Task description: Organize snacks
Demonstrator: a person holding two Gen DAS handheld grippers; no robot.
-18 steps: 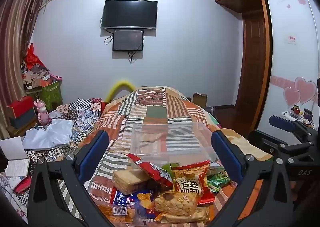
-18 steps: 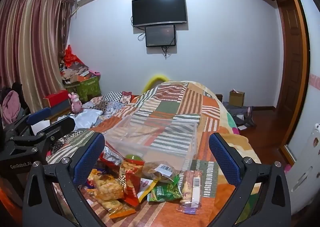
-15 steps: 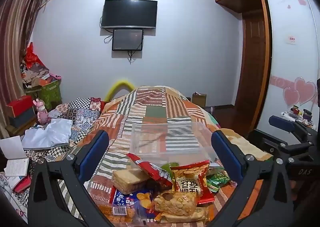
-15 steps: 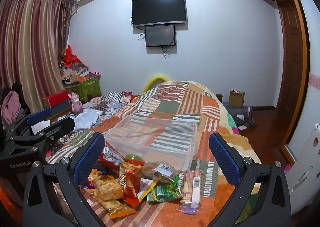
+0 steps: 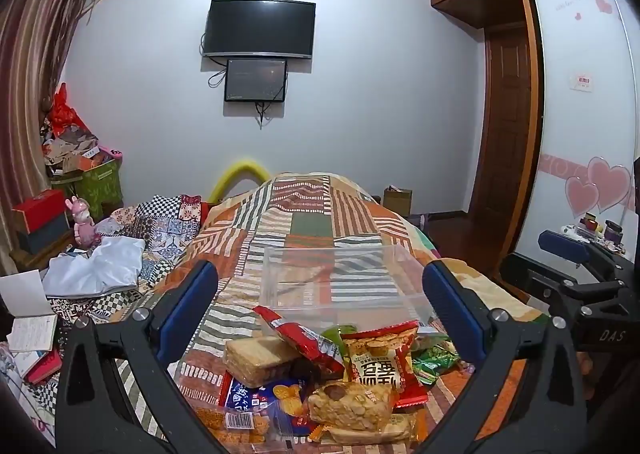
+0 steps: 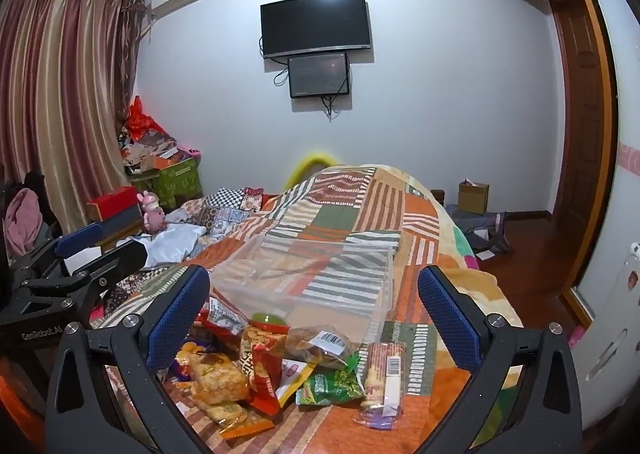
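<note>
A heap of snack packets (image 5: 320, 378) lies on the patchwork bedspread, close below my left gripper (image 5: 320, 294), which is open and empty. A red packet (image 5: 380, 366), a wafer pack (image 5: 260, 358) and a blue biscuit packet (image 5: 256, 398) lie in the heap. Behind the heap stands a clear plastic box (image 5: 336, 278), empty. In the right wrist view the same heap (image 6: 256, 366) and box (image 6: 312, 274) sit under my right gripper (image 6: 314, 302), open and empty. A long biscuit pack (image 6: 384, 374) and a green packet (image 6: 332, 386) lie on the heap's right side.
The bedspread (image 5: 312, 222) runs away toward the far wall. Folded quilts and a white cloth (image 5: 100, 266) lie on the bed's left. Boxes and a pink toy (image 5: 84, 222) stand by the curtain. The other gripper shows at each view's edge (image 5: 580, 282) (image 6: 60, 278).
</note>
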